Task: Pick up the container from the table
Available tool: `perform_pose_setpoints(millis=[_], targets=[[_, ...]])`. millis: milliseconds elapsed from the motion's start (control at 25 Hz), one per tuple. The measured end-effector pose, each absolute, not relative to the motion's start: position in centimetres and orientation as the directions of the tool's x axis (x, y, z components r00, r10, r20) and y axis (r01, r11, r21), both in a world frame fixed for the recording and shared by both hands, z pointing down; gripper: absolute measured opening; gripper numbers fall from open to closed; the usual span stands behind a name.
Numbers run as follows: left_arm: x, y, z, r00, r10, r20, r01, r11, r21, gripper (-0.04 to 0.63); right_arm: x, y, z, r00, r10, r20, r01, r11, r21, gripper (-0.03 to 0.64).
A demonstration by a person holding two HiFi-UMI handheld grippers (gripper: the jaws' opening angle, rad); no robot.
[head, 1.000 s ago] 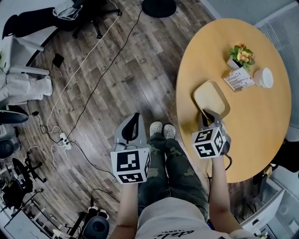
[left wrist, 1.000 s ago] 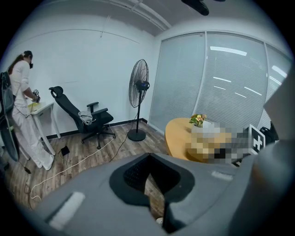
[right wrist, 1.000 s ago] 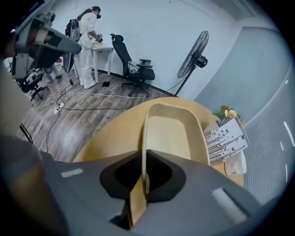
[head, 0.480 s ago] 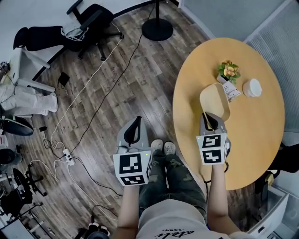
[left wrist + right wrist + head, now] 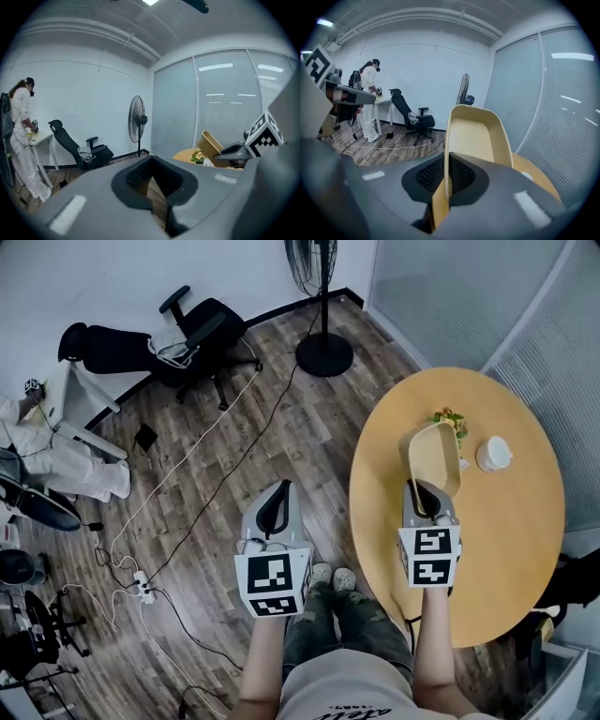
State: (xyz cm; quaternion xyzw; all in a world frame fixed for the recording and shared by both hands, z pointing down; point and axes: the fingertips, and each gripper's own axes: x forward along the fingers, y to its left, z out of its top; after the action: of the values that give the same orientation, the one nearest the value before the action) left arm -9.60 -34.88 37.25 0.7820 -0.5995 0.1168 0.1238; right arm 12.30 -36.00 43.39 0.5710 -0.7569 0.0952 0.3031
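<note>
Right gripper (image 5: 446,180) jaws pinch the container (image 5: 474,133) rim

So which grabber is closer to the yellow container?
Right. The right gripper is shut on the container's near rim; the left gripper hangs over the floor, off to its left, touching nothing.

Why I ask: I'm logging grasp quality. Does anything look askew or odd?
The container is steeply tilted, pinched by one rim wall in the right tongs. Nothing looks spilled or damaged.
</note>
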Motion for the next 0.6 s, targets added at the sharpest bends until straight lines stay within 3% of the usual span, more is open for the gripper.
perform_pose_setpoints(millis=[600], targets=[[-10.8, -35.9, 29.9, 0.208, -0.96, 0.189, -0.977, -0.211, 0.004, 0.002, 12.7, -37.8, 33.9, -0.19, -0.914, 0.359, -0.948, 0.265, 0.174, 0.035]])
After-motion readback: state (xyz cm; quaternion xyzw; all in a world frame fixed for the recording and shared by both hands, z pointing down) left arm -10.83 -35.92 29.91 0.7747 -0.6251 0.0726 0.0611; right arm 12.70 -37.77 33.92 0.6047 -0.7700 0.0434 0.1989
